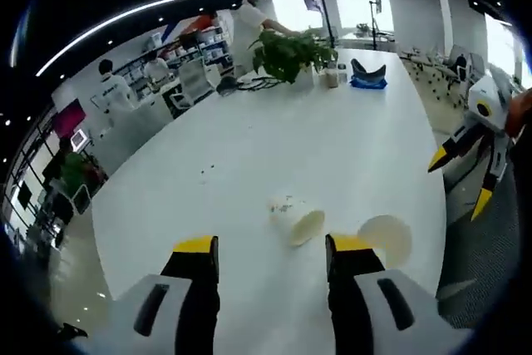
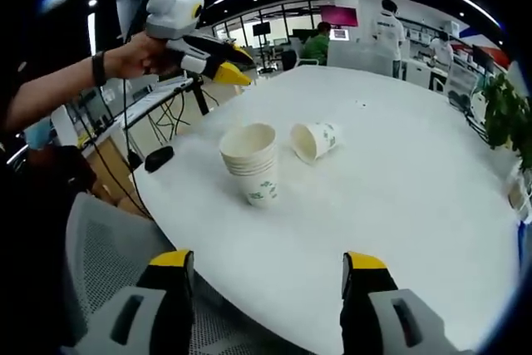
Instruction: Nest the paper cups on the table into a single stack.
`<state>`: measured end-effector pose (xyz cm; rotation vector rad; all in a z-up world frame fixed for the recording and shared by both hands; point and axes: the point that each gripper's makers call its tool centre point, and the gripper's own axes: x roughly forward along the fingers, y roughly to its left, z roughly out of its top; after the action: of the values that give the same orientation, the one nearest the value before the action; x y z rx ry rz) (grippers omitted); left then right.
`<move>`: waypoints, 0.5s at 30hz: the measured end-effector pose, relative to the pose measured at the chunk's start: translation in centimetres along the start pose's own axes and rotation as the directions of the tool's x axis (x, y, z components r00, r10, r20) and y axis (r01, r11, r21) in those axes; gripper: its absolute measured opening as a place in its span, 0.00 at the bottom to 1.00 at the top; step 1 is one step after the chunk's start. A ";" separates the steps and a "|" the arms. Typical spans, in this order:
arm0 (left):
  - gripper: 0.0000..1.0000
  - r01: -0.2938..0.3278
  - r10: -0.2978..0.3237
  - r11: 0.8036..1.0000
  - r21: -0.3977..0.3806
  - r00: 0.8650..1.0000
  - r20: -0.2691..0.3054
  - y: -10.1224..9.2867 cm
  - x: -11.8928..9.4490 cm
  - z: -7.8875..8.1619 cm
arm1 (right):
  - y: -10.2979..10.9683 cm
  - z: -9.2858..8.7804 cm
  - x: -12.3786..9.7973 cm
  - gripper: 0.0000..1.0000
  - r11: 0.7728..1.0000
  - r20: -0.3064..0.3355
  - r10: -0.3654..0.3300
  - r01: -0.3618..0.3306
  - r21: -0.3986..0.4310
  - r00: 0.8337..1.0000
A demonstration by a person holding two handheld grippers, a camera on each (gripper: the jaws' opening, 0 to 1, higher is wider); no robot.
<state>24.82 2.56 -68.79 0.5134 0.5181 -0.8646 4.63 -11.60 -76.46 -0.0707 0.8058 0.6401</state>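
Nearest the lens in the left gripper view, my left gripper (image 1: 272,255) stood with its yellow-tipped jaws spread wide and nothing between them. Just ahead of the gap, a little toward the right jaw, a paper cup on its side (image 1: 297,219) lay on the white tabletop (image 1: 249,147), its mouth turned toward me. Right beside the right jaw's tip stood the stack of cups (image 1: 386,237), seen from above, only its open rim clear; what was inside I could not tell. Far across the tabletop stood a potted plant (image 1: 288,53), with a small jar (image 1: 332,77) and a dark blue object (image 1: 367,75) near it. Off the tabletop's right edge my right gripper (image 1: 470,151) hung in the air, its jaws parted and empty. People in white shirts (image 1: 112,89) stood in the office beyond.

Close to the lens in the right gripper view, my right gripper (image 2: 270,272) had its jaws wide apart too, gripping nothing, above the near edge of the tabletop (image 2: 399,172). Well ahead of them, the stack of cups (image 2: 252,161) stood upright with several rims showing. Just beside it, apart from it, lay the paper cup on its side (image 2: 313,140), its mouth facing the stack. Beyond, up to the left, my hand (image 2: 137,56) held the left gripper (image 2: 223,57) over the tabletop's far edge. A grey mesh chair back (image 2: 108,255) sat low on the left, off the tabletop.
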 end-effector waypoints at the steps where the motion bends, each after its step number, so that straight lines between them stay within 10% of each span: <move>1: 0.50 -0.002 0.002 1.000 -0.006 1.000 -0.003 0.1 0.3 -0.2 | 0.0 0.0 -0.1 0.73 1.000 0.000 -0.003 0.003 0.002 1.000; 15: 0.50 0.020 -0.023 0.998 -0.058 0.999 -0.044 -0.7 5.8 -3.9 | -0.5 -0.7 -0.4 0.72 0.999 -0.021 -0.027 0.027 0.023 0.999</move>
<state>26.56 1.22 -75.50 0.4765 0.5886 -0.8579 4.26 -12.39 -76.77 -0.0674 0.8308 0.6056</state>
